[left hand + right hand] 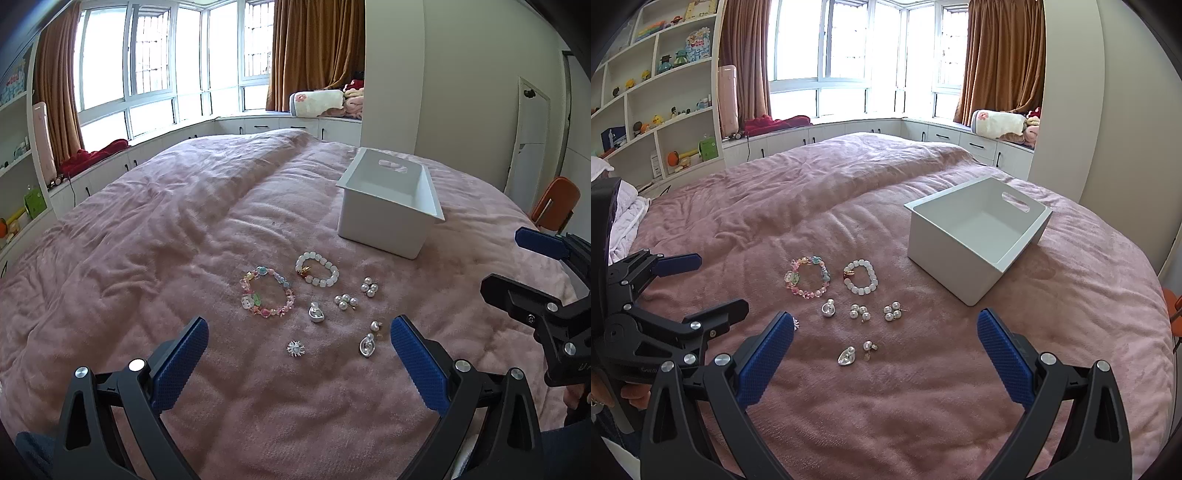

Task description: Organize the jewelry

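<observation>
Left tongs [298, 354]: my fingers stand wide apart, gripping nothing, above the pink blanket [184, 229]
Right tongs [885, 345]: also spread wide and bare; the jewelry lies just ahead of them
Left view only: the starburst brooch [296, 348] shows whole, between my left fingertips; my right tongs show at the right edge, and an orange chair [555, 203] beyond them
Right view only: the brooch is mostly hidden behind my left-hand blue pad [764, 360]; shelves of toys [665, 110] stand far off to the left, and my left tongs show at the left edge
Bracelets: two, ahead of both tongs, side by side; colourful bead bracelet [266, 291] on the left, white bead bracelet [317, 268] on the right
Pearl clusters: two, just right of centre and nearer me than the bracelets; one [345, 301], the other [369, 287]
Silver drop pieces: two; one [316, 312] below the bracelets, one [366, 345] close to my left tongs' right pad
Small pearl stud: one [375, 325], just beside the nearer silver piece
White bin [388, 206]: one, open-topped, ahead and to the right, well apart from the jewelry; nothing shows inside
</observation>
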Available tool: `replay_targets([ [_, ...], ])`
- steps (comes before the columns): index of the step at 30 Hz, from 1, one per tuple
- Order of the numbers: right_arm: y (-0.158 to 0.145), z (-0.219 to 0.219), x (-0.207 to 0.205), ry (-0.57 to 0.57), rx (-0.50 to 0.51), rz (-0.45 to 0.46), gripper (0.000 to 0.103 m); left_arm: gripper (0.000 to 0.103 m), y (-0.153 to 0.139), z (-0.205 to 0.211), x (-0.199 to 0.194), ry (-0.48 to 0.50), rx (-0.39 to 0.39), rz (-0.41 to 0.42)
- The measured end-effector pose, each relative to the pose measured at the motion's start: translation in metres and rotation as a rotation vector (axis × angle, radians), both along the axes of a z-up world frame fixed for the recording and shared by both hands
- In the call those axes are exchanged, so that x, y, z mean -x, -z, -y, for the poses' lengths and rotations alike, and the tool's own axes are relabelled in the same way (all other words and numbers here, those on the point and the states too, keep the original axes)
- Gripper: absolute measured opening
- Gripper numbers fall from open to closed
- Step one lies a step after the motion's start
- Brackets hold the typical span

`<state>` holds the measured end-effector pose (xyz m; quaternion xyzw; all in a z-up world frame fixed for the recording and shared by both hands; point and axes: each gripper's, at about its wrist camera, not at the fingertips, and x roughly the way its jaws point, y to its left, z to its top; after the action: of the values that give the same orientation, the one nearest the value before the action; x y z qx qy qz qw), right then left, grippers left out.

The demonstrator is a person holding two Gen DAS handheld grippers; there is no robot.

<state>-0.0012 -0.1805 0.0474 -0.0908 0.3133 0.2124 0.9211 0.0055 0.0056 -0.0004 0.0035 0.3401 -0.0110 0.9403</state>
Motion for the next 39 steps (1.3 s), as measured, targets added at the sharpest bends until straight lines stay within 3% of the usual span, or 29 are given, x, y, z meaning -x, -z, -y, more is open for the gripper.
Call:
replay_targets([
  [9,0.018,-0.002,-0.023,-0.007,0.001,-0.006,0.098,0.100,0.009,-0.004,-0.033,0.008,-0.018,-0.023],
  [16,0.046,-0.011,-0.057,-0.032,-0.031,-0.048,0.098,0.100,0.037,-0.023,-0.077,-0.024,0.048,-0.098],
  [22,0.072,-0.015,-0.086,-0.012,-0.031,-0.055,0.097,0.100,0.060,-0.038,-0.115,-0.042,0.045,-0.155],
  [26,0.092,-0.016,-0.111,0.019,-0.013,-0.096,0.088,0.100,0.072,-0.046,-0.137,-0.057,0.034,-0.183],
  [31,0.117,-0.019,-0.136,0.040,0.047,-0.142,0.085,0.100,0.096,-0.050,-0.157,-0.078,-0.029,-0.235],
  [34,0.129,-0.022,-0.146,0.047,0.065,-0.174,0.082,0.100,0.111,-0.052,-0.164,-0.077,-0.029,-0.263],
  [39,0.149,-0.032,-0.152,0.025,0.126,-0.217,0.066,0.099,0.117,-0.051,-0.166,-0.080,-0.041,-0.256],
])
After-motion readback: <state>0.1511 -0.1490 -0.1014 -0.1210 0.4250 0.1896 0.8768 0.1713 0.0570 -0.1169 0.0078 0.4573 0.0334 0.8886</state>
